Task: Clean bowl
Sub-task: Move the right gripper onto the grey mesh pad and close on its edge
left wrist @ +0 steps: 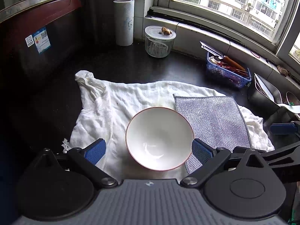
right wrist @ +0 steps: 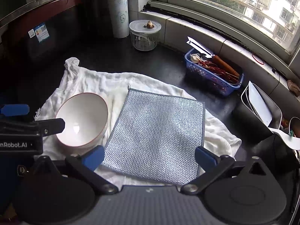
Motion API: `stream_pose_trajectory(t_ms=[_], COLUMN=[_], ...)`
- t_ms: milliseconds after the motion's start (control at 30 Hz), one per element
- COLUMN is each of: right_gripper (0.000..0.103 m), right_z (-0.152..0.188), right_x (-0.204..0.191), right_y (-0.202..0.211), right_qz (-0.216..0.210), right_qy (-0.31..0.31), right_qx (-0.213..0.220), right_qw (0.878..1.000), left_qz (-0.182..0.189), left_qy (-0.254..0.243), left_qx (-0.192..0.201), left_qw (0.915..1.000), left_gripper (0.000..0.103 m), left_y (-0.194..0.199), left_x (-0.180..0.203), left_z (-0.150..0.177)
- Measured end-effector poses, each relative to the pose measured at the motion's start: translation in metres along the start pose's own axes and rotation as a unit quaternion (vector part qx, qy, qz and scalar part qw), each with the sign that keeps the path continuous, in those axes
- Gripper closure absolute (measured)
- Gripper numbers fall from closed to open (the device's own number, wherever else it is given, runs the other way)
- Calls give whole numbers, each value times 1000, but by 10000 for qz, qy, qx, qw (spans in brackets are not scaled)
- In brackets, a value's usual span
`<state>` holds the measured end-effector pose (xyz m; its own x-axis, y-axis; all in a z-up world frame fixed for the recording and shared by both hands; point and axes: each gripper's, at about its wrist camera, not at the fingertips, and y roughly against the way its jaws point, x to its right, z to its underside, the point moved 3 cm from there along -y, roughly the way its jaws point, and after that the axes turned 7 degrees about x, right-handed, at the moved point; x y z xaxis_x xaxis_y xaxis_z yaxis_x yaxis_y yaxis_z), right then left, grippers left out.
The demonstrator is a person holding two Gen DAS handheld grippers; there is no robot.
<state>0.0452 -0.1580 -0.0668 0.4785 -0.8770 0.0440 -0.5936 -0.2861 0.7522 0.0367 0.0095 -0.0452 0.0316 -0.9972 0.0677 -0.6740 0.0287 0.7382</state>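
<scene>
both claws released above a bowl and a scrubbing cloth

the white bowl (left wrist: 159,138) sits upright on a white towel (left wrist: 131,97) spread over the dark surface (left wrist: 121,63), between the left claw (left wrist: 149,151)'s spread fingers; the silver mesh cloth (right wrist: 155,138) lies flat just beside it, under the released right claw (right wrist: 150,156).

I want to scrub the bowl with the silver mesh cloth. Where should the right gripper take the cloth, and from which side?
Probably the near edge of the mesh cloth. It lies flat on the white towel, so the open right gripper should come low from the front and pinch that edge.
</scene>
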Motion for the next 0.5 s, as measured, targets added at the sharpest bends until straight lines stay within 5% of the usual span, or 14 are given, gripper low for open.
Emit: stream_pose_trajectory(t_ms=[300,400,500], right_gripper=[4,27,39], right_z=[22,30,38], right_x=[-20,-27,-42], right_y=[-18,-25,-39], right_qz=[-249,-330,-541], right_qy=[1013,1357,1778], right_qx=[236,290,157], right_qw=[9943,9898,9825], left_qz=[-92,-97,-102], left_qy=[176,174,172], left_qx=[-137,-179,-222], left_qw=[9997,9996,9996], left_gripper=[4,4,4], left_y=[-10,-12,-13], left_x=[-14,-16,-18], left_z=[6,7,8])
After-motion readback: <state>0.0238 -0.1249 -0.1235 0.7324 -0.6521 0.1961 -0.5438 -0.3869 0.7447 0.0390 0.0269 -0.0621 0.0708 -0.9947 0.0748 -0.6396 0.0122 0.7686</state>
